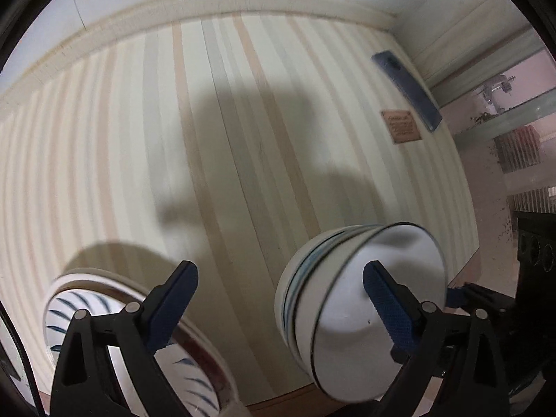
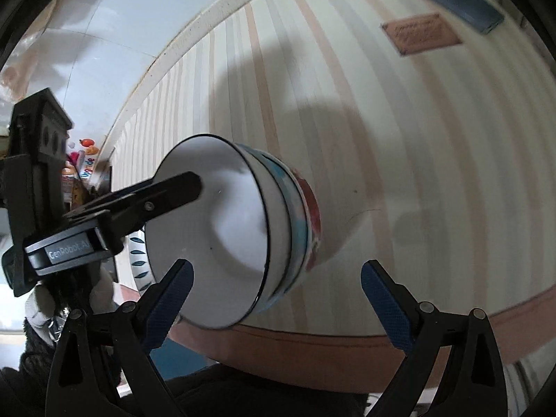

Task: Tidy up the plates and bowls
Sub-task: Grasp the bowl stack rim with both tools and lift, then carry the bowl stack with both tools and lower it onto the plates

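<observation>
Bowls [image 1: 361, 312]: stacked, nested one in another, on the striped desk [image 1: 226, 139] near its front edge; top one white with a thin dark rim, lower ones banded blue, red patch on the lowest in the right wrist view [image 2: 243, 229].
Bowl facing: mouth up off the desk; in the left wrist view opening toward the lower right of frame, in the right wrist view toward the left of frame; stack axis standing straight off the desktop.
Plate [image 1: 139, 340]: white with blue leaf strokes and a brown rim, flat on the desk left of the bowls, apart from them, partly behind the left claw's finger; a sliver of it just visible in the right wrist view [image 2: 139, 260].
Left claw [image 1: 281, 299]: spread wide, gripping nothing; right finger [image 1: 385, 299] reaching inside the top bowl against its white inner wall; left finger above the plate, contact there impossible to tell.
Right claw [image 2: 274, 292]: spread wide, released, holding nothing; left finger [image 2: 170, 292] in front of the top bowl's near rim, touching or not unclear; right finger over bare desk.
Farther back: blue phone [image 1: 406, 90] and a small brown card [image 1: 401, 125] lying near the desk's far right corner, well apart from the dishes.
</observation>
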`<action>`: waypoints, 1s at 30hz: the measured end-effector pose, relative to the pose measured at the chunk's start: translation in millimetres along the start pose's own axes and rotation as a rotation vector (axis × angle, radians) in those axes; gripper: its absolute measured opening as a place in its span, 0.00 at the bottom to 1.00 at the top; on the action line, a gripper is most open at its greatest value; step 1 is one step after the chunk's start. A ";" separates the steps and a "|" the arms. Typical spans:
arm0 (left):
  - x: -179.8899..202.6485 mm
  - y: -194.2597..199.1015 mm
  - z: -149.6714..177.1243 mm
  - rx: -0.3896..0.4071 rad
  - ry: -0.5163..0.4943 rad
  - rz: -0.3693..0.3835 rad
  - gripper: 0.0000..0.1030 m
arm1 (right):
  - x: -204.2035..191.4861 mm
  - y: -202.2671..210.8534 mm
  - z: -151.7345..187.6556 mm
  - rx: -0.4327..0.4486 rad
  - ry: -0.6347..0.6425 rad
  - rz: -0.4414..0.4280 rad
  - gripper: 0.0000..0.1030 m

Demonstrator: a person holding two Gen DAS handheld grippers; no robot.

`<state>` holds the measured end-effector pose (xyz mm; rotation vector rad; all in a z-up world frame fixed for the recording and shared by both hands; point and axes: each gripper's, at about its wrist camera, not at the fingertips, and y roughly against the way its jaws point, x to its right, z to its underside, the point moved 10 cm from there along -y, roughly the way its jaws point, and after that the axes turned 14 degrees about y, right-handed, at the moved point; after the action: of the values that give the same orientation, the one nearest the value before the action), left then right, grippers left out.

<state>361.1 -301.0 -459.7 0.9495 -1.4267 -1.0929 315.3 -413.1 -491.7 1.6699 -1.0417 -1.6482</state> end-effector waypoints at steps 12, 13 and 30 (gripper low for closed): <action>10.5 -29.4 10.8 -0.119 0.036 0.085 0.85 | 5.2 -39.6 -9.2 -0.004 -0.038 -0.148 0.96; 11.6 -30.2 12.0 -0.124 0.041 0.095 0.85 | 4.4 -40.1 -11.0 0.004 -0.038 -0.159 0.95; 19.2 -24.4 17.9 -0.113 0.132 0.163 0.64 | 7.0 -59.3 -23.0 0.011 -0.118 -0.223 0.59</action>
<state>340.8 -323.6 -478.6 0.7950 -1.2971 -0.9619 345.7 -389.9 -543.1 1.7671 -0.9482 -1.9062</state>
